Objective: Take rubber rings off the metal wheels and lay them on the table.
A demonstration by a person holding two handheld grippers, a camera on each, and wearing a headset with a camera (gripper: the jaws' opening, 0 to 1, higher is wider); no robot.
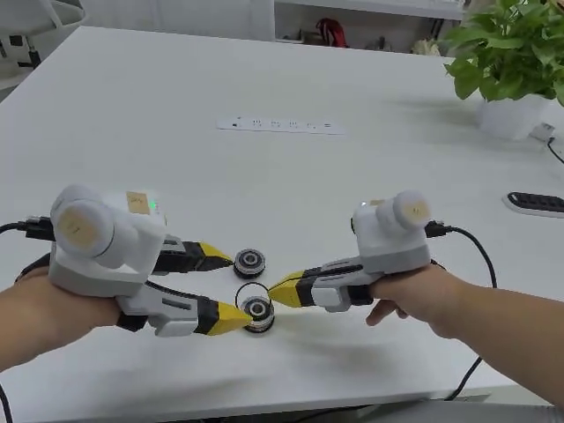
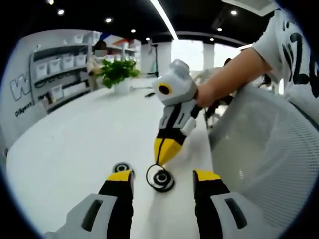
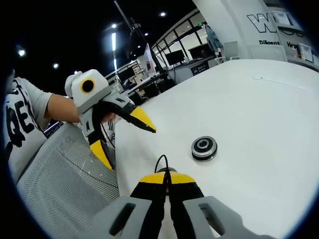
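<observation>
Rubber ring half off near wheel, at front edge of white table.
Right gripper jaws closed, pinching the ring's loop; loop stands up beside the wheel, other end hooked on it. Left gripper jaws spread wide, straddling that wheel, one yellow tip just beside it. Second wheel lying flat just beyond, near left gripper's other tip.

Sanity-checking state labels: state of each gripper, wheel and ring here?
left gripper: open, jaws either side of near wheel
right gripper: shut on rubber ring
rubber ring: partly pulled off near wheel
near wheel: flat on table
far wheel: flat, ring apparently on
</observation>
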